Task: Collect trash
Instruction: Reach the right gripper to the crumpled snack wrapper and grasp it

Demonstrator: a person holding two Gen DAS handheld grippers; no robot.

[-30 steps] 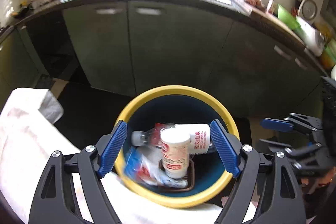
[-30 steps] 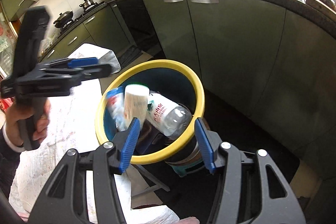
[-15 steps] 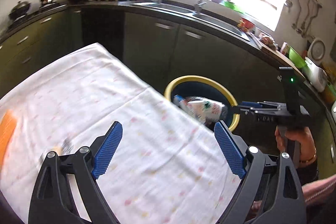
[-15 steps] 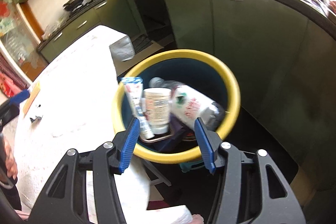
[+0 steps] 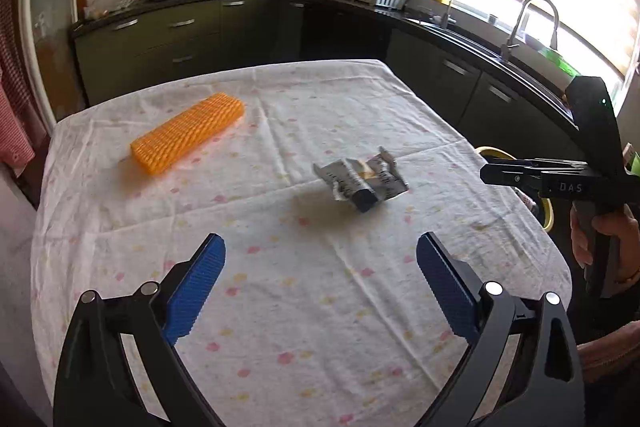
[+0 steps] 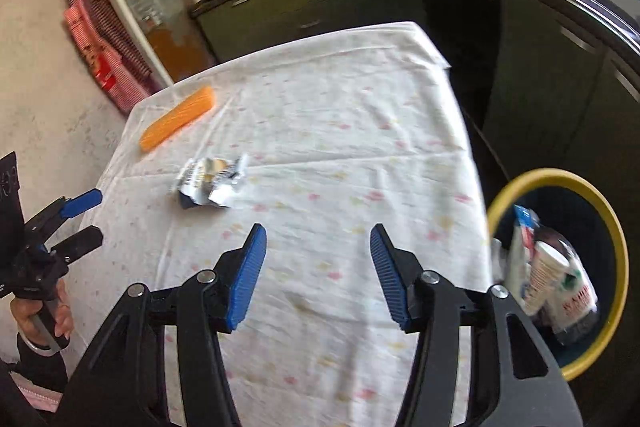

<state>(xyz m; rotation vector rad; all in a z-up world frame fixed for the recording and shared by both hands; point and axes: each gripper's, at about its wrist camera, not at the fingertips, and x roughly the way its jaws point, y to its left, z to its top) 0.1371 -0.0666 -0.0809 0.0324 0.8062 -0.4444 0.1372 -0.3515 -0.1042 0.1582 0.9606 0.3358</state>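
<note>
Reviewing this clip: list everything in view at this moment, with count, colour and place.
Wrapper: one, silver, crumpled, mid-table.
Orange block: one, far left part of the table.
Tablecloth: one, white with pastel spots, covers the table.
Bin: one, yellow rim, dark inside, on the floor beside the table's right edge.
Trash in bin: cup, bottle and packet, mostly white.
Cabinets: dark green, along the walls.
Faucet: one, silver, by the window.
Left gripper: blue pads, open, empty, over the table.
Right gripper: blue pads, open, empty, over the table.
</note>
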